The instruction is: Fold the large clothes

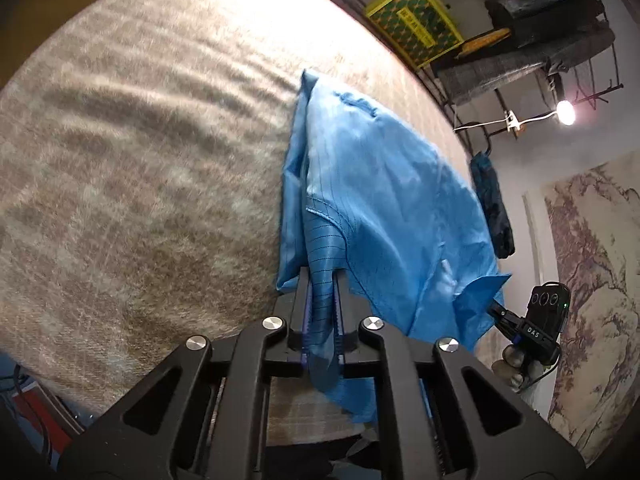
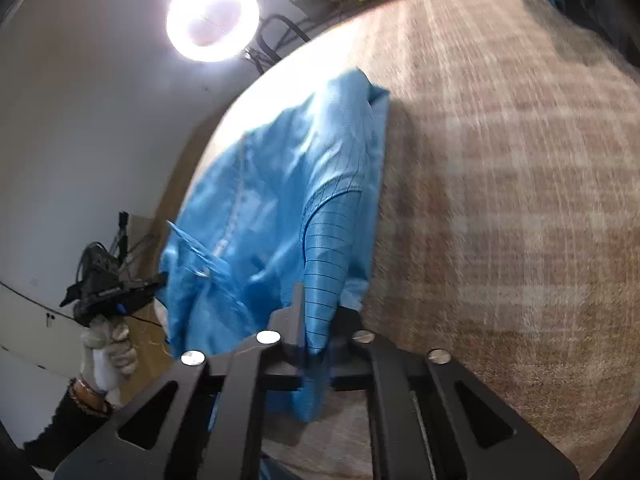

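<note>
Left wrist view: left gripper [image 1: 322,280] is clamped on a sleeve of the blue garment [image 1: 384,200], the grid-stitched cloth pinched between its fingers and trailing back past them. The garment lies bunched on the bed with a beige checked blanket [image 1: 140,160], near the bed's right edge, with a collar point sticking out at lower right. There the right gripper [image 1: 496,312] shows from outside, its tip at the cloth's edge, held by a gloved hand [image 1: 516,364]. Beyond the bed: a yellow-green box [image 1: 416,20], a rack with folded dark clothes [image 1: 548,8], a lamp [image 1: 566,113], a dark blue cloth hanging at the bed's edge [image 1: 492,208], and a wall hanging with a tree pattern [image 1: 592,280].

Right wrist view: right gripper [image 2: 316,312] is closed on the other sleeve of the blue garment [image 2: 280,200]; the cloth drapes over the fingers and hides their tips. Blanket [image 2: 500,200] fills the right side. At left, the left gripper [image 2: 154,280] meets the garment's edge, held in a gloved hand [image 2: 108,352] with a dark sleeve and bead bracelet. A ring light [image 2: 212,20] glares above against a pale wall.

No containers with visible contents.
</note>
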`<action>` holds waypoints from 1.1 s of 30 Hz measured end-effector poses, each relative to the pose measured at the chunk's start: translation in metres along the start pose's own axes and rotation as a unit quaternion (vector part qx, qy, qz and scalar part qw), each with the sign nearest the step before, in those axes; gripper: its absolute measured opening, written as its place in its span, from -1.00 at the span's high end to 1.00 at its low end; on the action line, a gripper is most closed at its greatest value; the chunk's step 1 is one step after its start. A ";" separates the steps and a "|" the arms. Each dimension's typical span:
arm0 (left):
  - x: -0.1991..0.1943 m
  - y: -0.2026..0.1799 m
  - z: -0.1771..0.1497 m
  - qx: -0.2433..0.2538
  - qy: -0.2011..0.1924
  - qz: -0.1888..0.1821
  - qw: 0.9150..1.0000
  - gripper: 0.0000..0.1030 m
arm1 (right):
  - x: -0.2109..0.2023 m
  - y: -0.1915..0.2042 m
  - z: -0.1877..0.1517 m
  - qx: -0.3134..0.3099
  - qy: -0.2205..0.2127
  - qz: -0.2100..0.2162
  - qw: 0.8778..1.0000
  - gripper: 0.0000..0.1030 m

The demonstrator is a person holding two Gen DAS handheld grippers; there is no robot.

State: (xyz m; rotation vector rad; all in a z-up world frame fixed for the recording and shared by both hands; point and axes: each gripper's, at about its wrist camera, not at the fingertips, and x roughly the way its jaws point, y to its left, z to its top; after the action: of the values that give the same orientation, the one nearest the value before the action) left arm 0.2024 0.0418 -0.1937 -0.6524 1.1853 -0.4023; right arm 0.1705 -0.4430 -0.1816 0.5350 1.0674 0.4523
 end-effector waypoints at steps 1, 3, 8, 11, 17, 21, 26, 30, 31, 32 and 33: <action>-0.002 -0.003 0.002 0.004 -0.004 -0.001 1.000 0.91 | -0.004 0.001 0.002 0.002 -0.005 0.009 1.000 0.95; -0.004 -0.011 0.010 0.012 -0.012 -0.005 1.000 0.95 | -0.011 0.007 0.007 0.005 -0.017 0.030 0.999 0.96; 0.007 -0.018 0.037 0.020 -0.021 0.005 1.000 0.96 | -0.011 0.010 0.024 0.003 -0.036 0.030 0.999 0.97; 0.023 -0.010 0.046 0.024 -0.022 0.047 0.998 0.96 | 0.003 0.007 0.033 0.015 -0.039 0.019 0.999 0.98; 0.034 -0.002 0.035 0.037 0.007 0.074 0.997 0.72 | 0.021 -0.005 0.033 -0.015 -0.001 -0.058 0.998 0.90; 0.002 -0.015 0.040 0.057 -0.037 0.098 0.993 0.37 | 0.002 0.001 0.034 -0.045 -0.003 -0.116 0.992 0.71; -0.012 -0.052 0.052 0.094 -0.088 0.080 0.988 0.37 | -0.026 0.036 0.047 -0.105 -0.081 -0.098 0.986 0.71; 0.032 -0.076 0.057 0.128 -0.062 0.087 0.986 0.37 | 0.014 0.066 0.059 -0.157 -0.072 -0.096 0.980 0.72; 0.042 -0.077 0.057 0.135 -0.057 0.099 0.984 0.37 | 0.025 0.067 0.064 -0.166 -0.066 -0.103 0.978 0.71; 0.052 -0.077 0.057 0.143 -0.052 0.119 0.981 0.37 | 0.039 0.069 0.065 -0.178 -0.056 -0.118 0.975 0.72; 0.062 -0.074 0.058 0.149 -0.046 0.136 0.978 0.37 | 0.045 0.068 0.065 -0.183 -0.049 -0.126 0.974 0.72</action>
State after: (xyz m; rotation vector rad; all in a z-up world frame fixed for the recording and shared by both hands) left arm 0.2812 -0.0373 -0.1765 -0.2408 1.0805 -0.3064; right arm 0.2418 -0.3755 -0.1469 0.0902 0.9139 0.3818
